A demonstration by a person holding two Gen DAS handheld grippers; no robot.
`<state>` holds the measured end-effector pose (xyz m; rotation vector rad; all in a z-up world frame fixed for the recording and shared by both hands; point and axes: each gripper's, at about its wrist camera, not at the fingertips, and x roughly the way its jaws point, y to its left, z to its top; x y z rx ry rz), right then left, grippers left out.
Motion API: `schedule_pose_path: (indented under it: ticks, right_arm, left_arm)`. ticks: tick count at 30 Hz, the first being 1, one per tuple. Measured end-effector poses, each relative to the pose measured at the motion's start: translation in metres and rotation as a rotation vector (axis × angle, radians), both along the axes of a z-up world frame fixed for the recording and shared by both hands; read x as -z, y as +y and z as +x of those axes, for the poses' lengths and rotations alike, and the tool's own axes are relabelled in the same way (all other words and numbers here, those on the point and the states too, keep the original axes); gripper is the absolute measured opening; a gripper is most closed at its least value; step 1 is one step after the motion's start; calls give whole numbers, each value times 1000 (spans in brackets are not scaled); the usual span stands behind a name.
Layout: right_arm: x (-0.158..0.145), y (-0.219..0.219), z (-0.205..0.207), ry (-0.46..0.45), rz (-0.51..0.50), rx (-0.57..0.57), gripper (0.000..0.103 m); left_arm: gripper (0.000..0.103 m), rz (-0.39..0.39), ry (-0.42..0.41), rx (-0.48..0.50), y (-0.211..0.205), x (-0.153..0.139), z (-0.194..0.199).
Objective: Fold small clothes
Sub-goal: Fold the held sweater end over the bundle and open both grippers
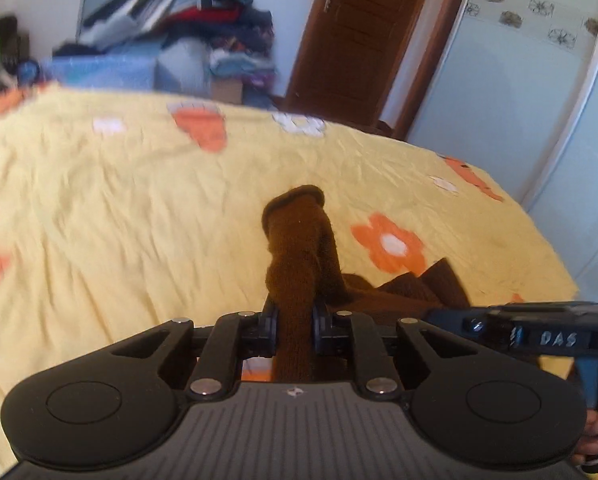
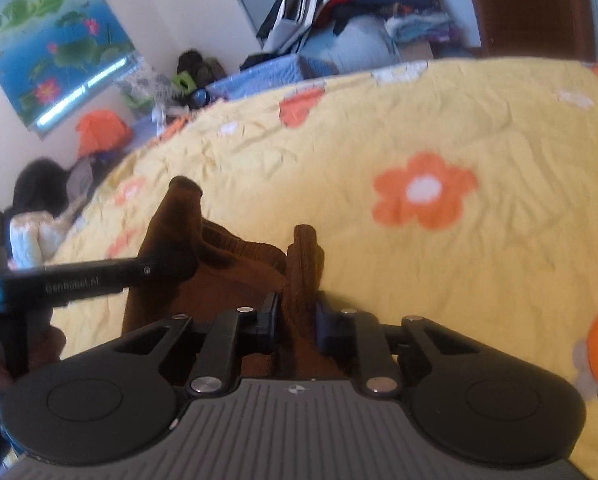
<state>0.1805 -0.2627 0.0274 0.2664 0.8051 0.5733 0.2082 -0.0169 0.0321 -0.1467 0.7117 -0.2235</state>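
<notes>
**Both claws pinch a brown knit garment above a yellow bed**

Little writing can be read. In the left wrist view the other tool's bar carries the letters "DAS" in pale marks. In the right wrist view the other tool's bar shows a printed word, too blurred to read with certainty. Each claw body has a small pale logo on its ribbed grey top; no letters can be made out there.

The left claw (image 1: 295, 316) is closed on a bunched fold of the brown knit garment (image 1: 299, 252), which stands up between its fingers with a rolled hem at the top. The right claw (image 2: 297, 312) is likewise clamped on a narrower ridge of the same garment (image 2: 239, 276). The rest of the cloth sags between the two tools, close over the bedspread (image 1: 119, 200); whether it touches the bed cannot be told.

The bedspread is yellow with orange and white flowers, creased, and spreads wide ahead of both claws. In the left wrist view its far edge runs across the upper frame and its right edge curves down by a pale blue wardrobe (image 1: 499, 92). Past the far edge stand a pile of clothes (image 1: 203, 12) and a brown door (image 1: 363, 36). In the right wrist view a lotus picture (image 2: 55, 40) hangs on the wall at upper left.
</notes>
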Motion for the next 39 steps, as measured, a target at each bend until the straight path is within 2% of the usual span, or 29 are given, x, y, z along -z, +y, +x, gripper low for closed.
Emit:
schedule_pose_path:
  ticks: [2,4,5,6,7,8,9,10,11,15,16,17,18,19,20,21,22,23,26,28,29,30,31,33,36,38,39]
  right_arm:
    - [-2,0,18,-17,40,56,26]
    - [7,2,31,24,24,122,52]
    - [8,2,31,69,-11,152,77]
    - [9,-2,24,77,-23,162,84]
    - [8,-8,12,59,-12,153,85]
    - [7,-16,-3,41,7,141,90]
    - [6,-26,-19,32,23,147,97]
    - [7,-36,-34,32,34,164,100]
    - [9,-44,-48,46,43,172,101]
    - [33,-53,-83,175,91,154,100]
    - [39,-50,-90,194,99,138,99]
    - [43,-45,-95,192,116,124,98]
    - [41,-39,-104,178,131,105,98]
    - [41,-33,-107,171,146,85,96]
    - [43,-28,-108,180,164,71,86]
    - [41,-24,-108,183,168,67,65]
    - [41,-20,-106,196,163,52,51]
    - [40,-19,-106,202,177,43,45]
    - [31,-19,-110,180,201,21,44]
    - [36,-15,-115,185,173,10,44]
    - [42,-11,-116,193,139,9,46]
    - [44,-12,-120,168,146,13,51]
    - [43,-13,-121,175,159,13,53]
    - [36,-19,-121,197,168,47,71]
    - [14,-34,-127,99,160,124,74]
    - [-2,-37,-124,44,154,156,74]
    - [-7,-35,-117,24,167,149,77]
  left_arm:
    - [20,98,-47,29,-6,2,12]
    - [24,160,47,19,-7,8,16]
    - [24,150,82,17,-2,11,8]
    - [26,112,83,36,6,13,-7]
    - [29,66,77,57,14,15,-23]
    - [41,21,76,66,23,18,-41]
    - [65,-25,81,68,31,22,-58]
    - [75,-74,87,74,37,26,-73]
    - [80,-120,98,76,42,31,-86]
    - [79,-313,256,100,48,54,-107]
    - [79,-365,254,93,49,58,-111]
    - [77,-381,255,85,48,60,-113]
    - [59,-382,257,78,46,60,-113]
    - [47,-380,287,74,44,60,-110]
    - [39,-376,300,65,44,60,-109]
    - [32,-366,295,66,44,57,-109]
    - [31,-348,284,66,44,51,-111]
    - [29,-324,258,70,43,43,-114]
    - [29,-222,183,100,42,28,-127]
    - [33,-153,198,116,38,39,-129]
    - [43,-128,203,109,38,45,-129]
    - [51,-121,184,93,40,45,-133]
    - [54,-112,165,83,41,41,-138]
    - [69,-68,109,63,44,29,-150]
    - [74,-3,-35,36,45,11,-174]
    - [81,10,-88,80,38,2,-178]
    - [81,17,-101,107,31,1,-176]
